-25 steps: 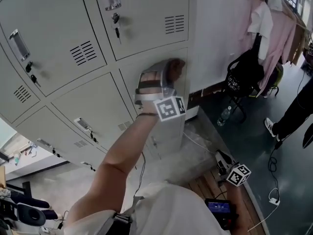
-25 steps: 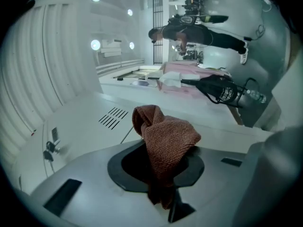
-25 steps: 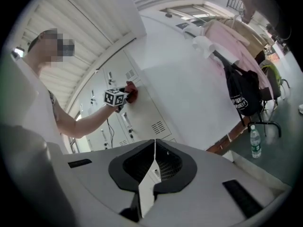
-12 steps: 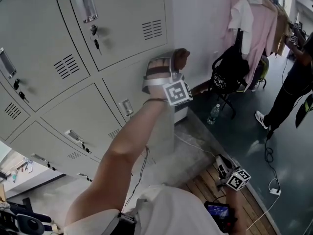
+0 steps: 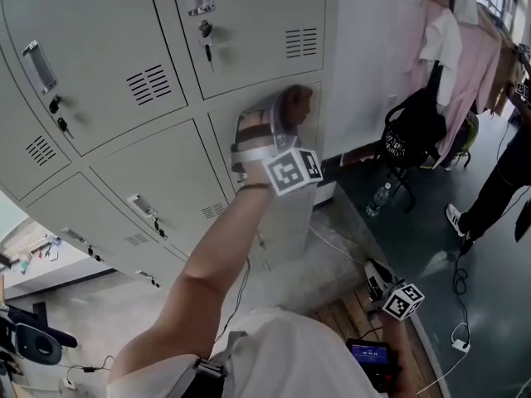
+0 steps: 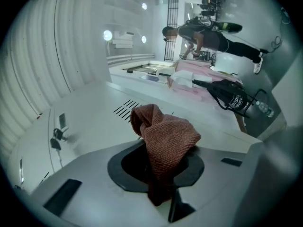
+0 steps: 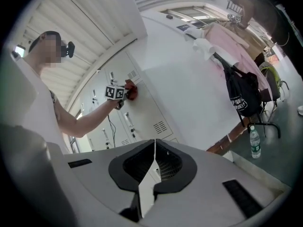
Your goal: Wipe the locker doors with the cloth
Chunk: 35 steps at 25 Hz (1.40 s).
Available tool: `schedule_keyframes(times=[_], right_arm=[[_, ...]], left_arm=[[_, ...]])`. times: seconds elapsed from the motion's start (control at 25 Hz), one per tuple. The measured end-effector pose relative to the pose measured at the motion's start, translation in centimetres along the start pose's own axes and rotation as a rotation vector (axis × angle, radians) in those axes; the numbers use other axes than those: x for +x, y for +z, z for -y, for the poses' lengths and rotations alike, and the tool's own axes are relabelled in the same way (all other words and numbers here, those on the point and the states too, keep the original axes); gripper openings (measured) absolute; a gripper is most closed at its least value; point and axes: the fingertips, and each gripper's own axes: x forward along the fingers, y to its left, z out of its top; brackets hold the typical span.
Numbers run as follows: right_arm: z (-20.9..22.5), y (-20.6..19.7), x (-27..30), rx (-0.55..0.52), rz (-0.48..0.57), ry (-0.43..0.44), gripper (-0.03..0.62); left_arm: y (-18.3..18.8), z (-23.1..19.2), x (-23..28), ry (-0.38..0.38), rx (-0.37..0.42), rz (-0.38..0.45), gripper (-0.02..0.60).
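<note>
Facing a bank of grey locker doors, spread from eight round to twelve o'clock in the head view, each with a slotted vent and a handle. Bordered at one o'clock by a white wall. Hung at two o'clock with pink and white garments, above a black bag. Crossed from six o'clock up to centre by a bare arm. Ending there in the left gripper, held up against a door in the right-hand column, just left of the wall corner. Clamped on a reddish-brown cloth, bunched and standing up out of the jaws toward the door. Probably touching the metal, though blurred in the head view. Low at five o'clock, the right gripper, well apart from the lockers, jaws pressed together with nothing between. At three o'clock, below the bag, a clear bottle. Dangling from a lock at eleven o'clock, small keys.
</note>
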Motion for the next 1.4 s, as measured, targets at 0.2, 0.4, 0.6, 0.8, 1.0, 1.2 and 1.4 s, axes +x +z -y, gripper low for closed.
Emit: schedule_keyframes(times=[0.2, 0.4, 0.6, 0.8, 1.0, 1.2, 1.4], right_arm=[[-1.4, -1.0, 2.7, -0.011, -0.060, 0.074, 0.018], [-2.3, -1.6, 4.2, -0.009, -0.092, 0.123, 0.018], [-2.3, -1.8, 4.0, -0.012, -0.107, 0.129, 0.018], [-2.5, -2.3, 3.9, -0.006, -0.124, 0.143, 0.018], [-3.7, -2.4, 4.7, -0.019, -0.137, 0.172, 0.018], [-4.7, -2.5, 6.3, -0.029, -0.141, 0.209, 0.018], [-6.9, -3.0, 8.7, -0.036, -0.147, 0.283, 0.018]], left_arm=[[-4.6, -4.3, -3.2, 0.082, -0.053, -0.051, 0.067], [-8.9, -8.5, -6.4, 0.175, -0.098, -0.100, 0.067], [-13.0, -8.1, -9.1, 0.173, -0.132, -0.138, 0.067], [-15.5, -2.4, -10.1, -0.010, -0.222, -0.214, 0.067], [-17.6, 0.7, -11.9, -0.115, -0.341, -0.267, 0.067], [-18.9, 4.9, -16.7, -0.271, -0.587, -0.280, 0.067], [-20.4, 9.6, -22.7, -0.380, -0.851, -0.346, 0.067]])
